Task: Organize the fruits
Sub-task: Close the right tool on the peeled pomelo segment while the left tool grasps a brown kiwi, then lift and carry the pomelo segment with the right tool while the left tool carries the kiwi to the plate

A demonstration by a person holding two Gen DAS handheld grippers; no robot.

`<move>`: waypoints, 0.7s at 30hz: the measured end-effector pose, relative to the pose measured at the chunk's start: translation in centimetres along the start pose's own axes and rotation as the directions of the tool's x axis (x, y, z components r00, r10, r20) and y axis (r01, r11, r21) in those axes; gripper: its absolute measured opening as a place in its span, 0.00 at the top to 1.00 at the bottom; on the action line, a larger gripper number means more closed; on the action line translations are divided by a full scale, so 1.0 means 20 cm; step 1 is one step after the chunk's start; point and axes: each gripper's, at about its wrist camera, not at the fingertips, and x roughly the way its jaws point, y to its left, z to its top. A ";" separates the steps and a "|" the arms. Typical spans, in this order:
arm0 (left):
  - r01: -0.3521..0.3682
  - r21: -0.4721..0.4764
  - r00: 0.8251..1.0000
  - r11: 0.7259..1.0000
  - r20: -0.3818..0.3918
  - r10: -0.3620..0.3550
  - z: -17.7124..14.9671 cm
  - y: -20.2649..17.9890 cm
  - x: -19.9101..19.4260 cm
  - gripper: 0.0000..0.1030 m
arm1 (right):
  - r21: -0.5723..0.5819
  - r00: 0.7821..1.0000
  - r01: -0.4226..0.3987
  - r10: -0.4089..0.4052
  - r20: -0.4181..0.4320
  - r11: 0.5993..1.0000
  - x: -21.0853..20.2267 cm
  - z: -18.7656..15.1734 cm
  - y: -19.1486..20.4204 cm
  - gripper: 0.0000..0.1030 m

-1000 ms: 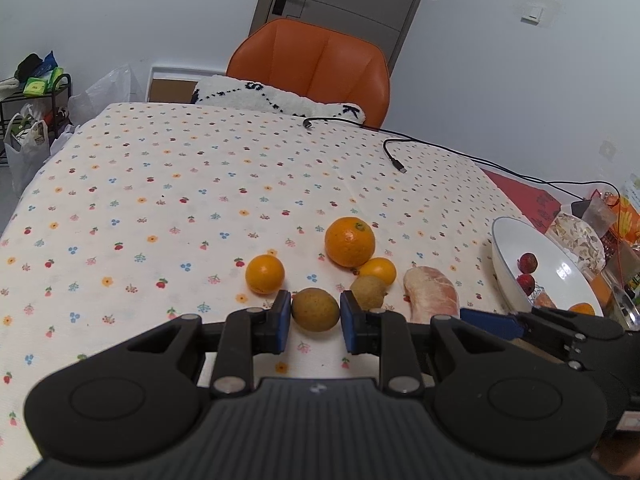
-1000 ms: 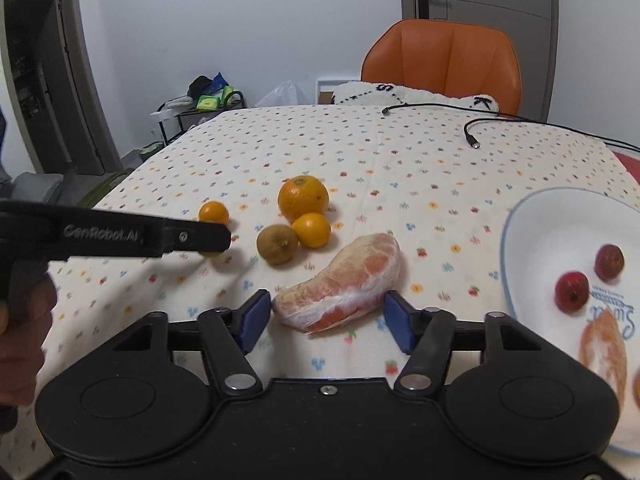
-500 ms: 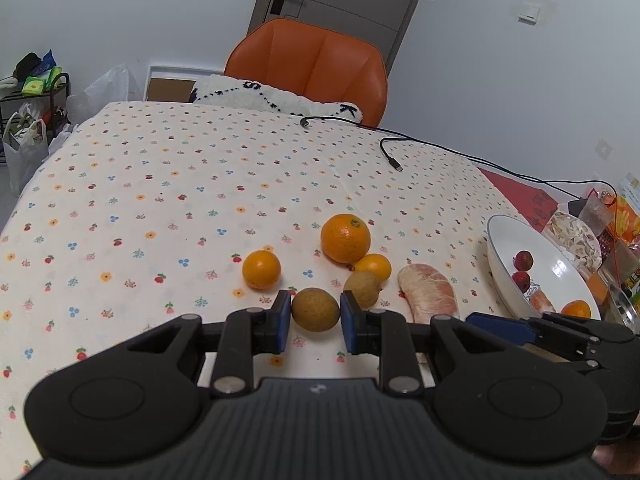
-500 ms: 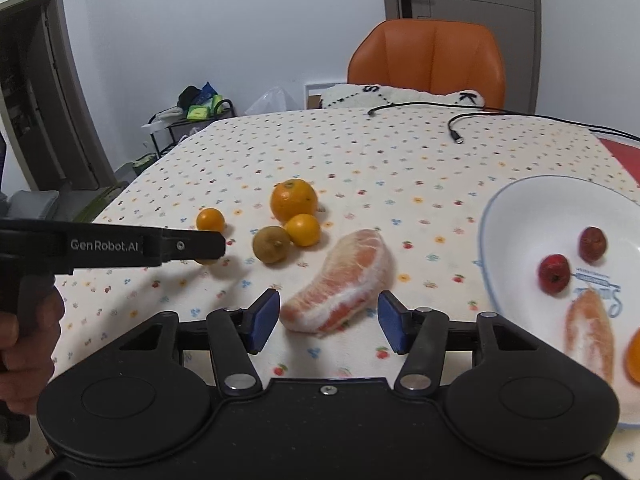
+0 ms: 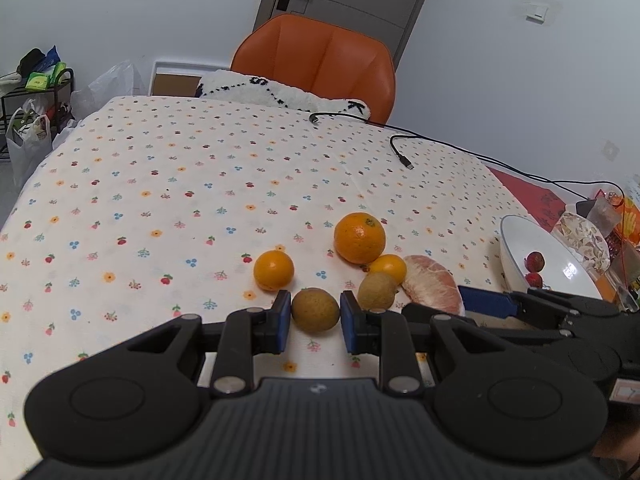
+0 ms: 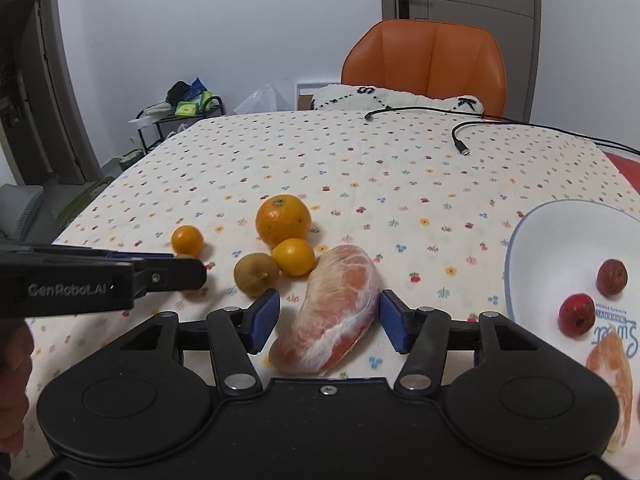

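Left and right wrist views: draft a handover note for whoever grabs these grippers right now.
Left gripper: shut on a brown kiwi.
Right gripper: open, straddling the peeled pomelo piece on the tablecloth.
Done: white bowl holds two red fruits and a second pomelo piece.
To do: big orange, two small oranges, second kiwi, plus both targeted fruits.

Near the table's (image 6: pixel 280 152) front edge the fruits clustered; my bowl (image 6: pixel 536 240) sat at its right edge, cables (image 6: pixel 464 148) toward the back.
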 end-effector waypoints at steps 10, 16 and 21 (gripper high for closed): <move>0.011 -0.001 1.000 1.000 0.008 -0.011 0.01 -0.01 -0.02 0.76 | -0.032 0.999 0.039 -0.039 -0.007 0.999 0.00 0.02 0.01 0.61; 0.026 0.009 1.000 1.000 0.016 -0.026 0.01 -0.03 -0.04 0.76 | -0.010 0.999 0.035 -0.035 0.031 0.999 -0.08 0.02 -0.02 0.61; 0.030 0.018 0.999 0.999 0.033 -0.031 0.03 -0.07 -0.07 0.76 | 0.000 0.998 0.028 -0.028 0.060 1.000 -0.15 0.04 -0.04 0.61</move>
